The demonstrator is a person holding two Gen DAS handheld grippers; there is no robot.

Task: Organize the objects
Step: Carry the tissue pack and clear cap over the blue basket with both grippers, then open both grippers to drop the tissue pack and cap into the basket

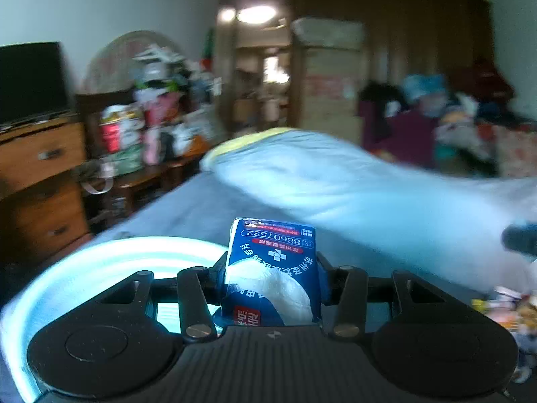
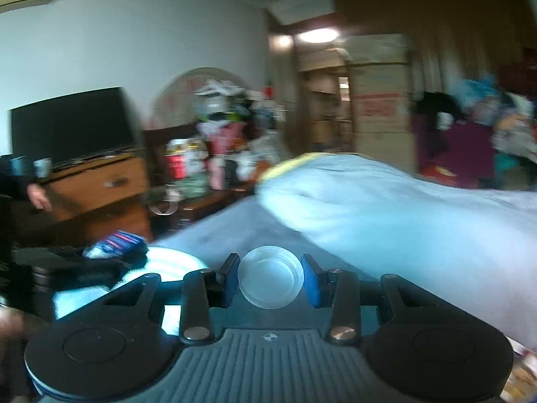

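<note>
Cluttered bedroom, bed | left gripper clamped on blue tissue pack above white basin near-left | right gripper brackets clear cup, contact unclear | risk: soft pack slips, thin cup buckles or drops

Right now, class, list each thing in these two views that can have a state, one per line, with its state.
left gripper: shut on the blue tissue pack
blue tissue pack: held, print upside down, white tissue showing
right gripper: shut on the clear plastic cup
clear plastic cup: held, looks empty
white basin: on the bed, below the left gripper
television: screen dark
ceiling light: lit
</note>
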